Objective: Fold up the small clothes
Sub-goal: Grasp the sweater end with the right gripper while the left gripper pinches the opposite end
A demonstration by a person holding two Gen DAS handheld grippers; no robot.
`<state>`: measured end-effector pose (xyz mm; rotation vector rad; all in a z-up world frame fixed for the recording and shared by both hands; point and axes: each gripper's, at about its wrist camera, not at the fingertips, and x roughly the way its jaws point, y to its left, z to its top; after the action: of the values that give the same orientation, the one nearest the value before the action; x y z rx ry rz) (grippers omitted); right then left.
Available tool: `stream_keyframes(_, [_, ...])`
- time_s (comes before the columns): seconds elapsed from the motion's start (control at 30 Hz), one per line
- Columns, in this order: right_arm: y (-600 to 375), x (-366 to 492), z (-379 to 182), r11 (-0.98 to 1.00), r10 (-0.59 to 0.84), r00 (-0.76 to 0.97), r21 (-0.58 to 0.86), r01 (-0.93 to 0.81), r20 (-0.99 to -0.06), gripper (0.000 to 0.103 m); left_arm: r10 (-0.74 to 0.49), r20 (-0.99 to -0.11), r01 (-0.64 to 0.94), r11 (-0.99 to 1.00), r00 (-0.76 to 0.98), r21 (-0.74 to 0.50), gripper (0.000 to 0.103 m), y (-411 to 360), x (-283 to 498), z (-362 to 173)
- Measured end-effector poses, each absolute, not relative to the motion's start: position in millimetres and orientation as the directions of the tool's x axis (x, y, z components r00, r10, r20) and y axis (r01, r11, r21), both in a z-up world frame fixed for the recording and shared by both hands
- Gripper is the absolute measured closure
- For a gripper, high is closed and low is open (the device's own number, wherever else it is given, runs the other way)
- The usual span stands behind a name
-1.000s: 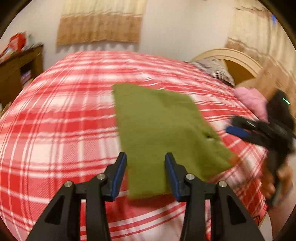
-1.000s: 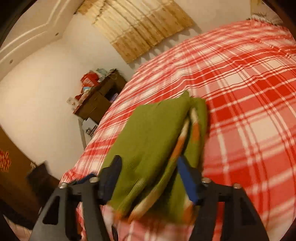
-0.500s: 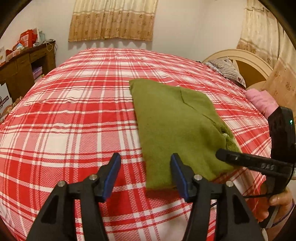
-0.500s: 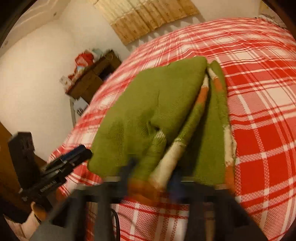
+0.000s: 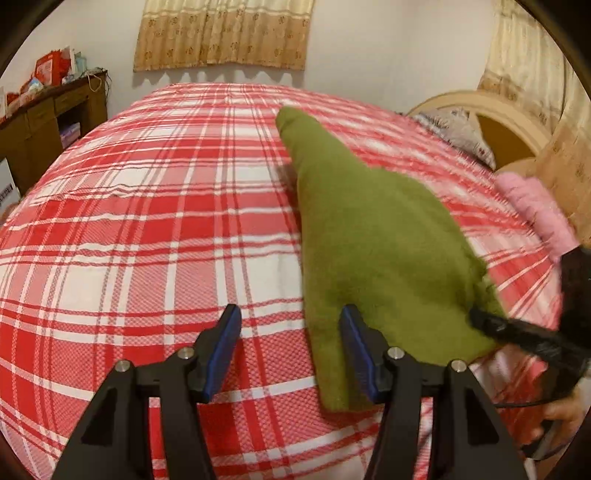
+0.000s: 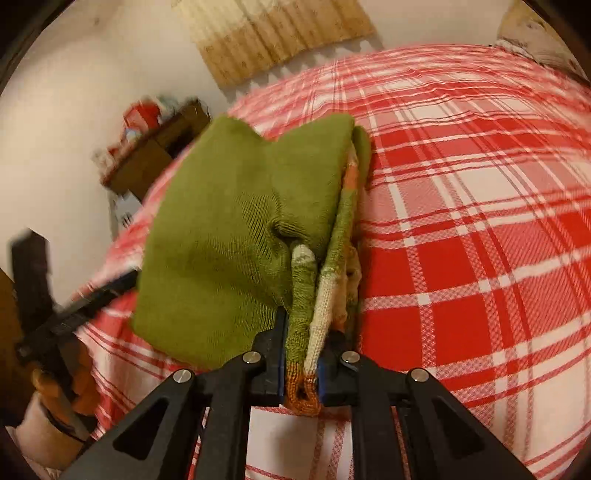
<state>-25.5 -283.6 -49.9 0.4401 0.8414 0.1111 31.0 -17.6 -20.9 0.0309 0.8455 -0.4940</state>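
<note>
A folded green knit sweater [image 5: 373, 240] with orange and white striped edges lies on the red and white plaid bedspread [image 5: 147, 221]. My right gripper [image 6: 301, 354] is shut on the sweater [image 6: 236, 236] at its striped hem and lifts that edge off the bed. In the left wrist view the right gripper [image 5: 517, 332] shows at the sweater's right edge. My left gripper [image 5: 290, 354] is open and empty, its right finger beside the sweater's near left corner. In the right wrist view the left gripper [image 6: 55, 306] shows blurred at the far left.
A brown wooden desk [image 5: 40, 125] with red items stands left of the bed. A pink garment [image 5: 535, 210] and a patterned pillow [image 5: 454, 133] lie by the curved headboard [image 5: 491, 114] at the right. Curtains [image 5: 221, 33] hang on the far wall.
My right gripper closed on the sweater's striped hem and lifted it, so the sweater now tents upward. My left gripper stayed open and drew slightly back to the sweater's left corner.
</note>
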Motion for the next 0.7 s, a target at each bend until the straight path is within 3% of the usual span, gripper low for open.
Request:
stream_keyframes(0.1, [-284,-33,-46,0.892,0.281,0.671,0.445,0.082,-0.686,0.088,-0.347,-0.735,0.414,0.905,0.582,-0.099,0.035,-18,31,-24])
stream_keyframes(0.2, [-283,-46,-27,0.920,0.235,0.677,0.385,0.077,-0.697,0.086,-0.351,-0.738,0.413,0.904,0.576,-0.107,0.035,-8,34,-19])
stream_keyframes(0.37, [-273,-53,21,0.969,0.102,0.776,0.238,0.064,-0.622,0.085,-0.400,-0.704,0.393,0.901,0.587,-0.185,0.035,-6,46,2])
stream_keyframes(0.5, [-252,-24,40,0.992,0.076,0.794,0.127,0.002,-0.603,0.085,-0.402,-0.670,0.425,0.894,0.624,-0.141,0.035,-34,53,20])
stream_keyframes(0.57, [-242,5,26,0.994,0.095,0.731,0.105,-0.033,-0.676,0.085,-0.378,-0.676,0.426,0.899,0.633,-0.104,0.035,-52,59,18])
stream_keyframes(0.7, [-247,50,-21,0.999,-0.006,0.590,0.018,0.035,-0.808,0.086,-0.345,-0.718,0.406,0.909,0.605,-0.095,0.034,-71,73,-4])
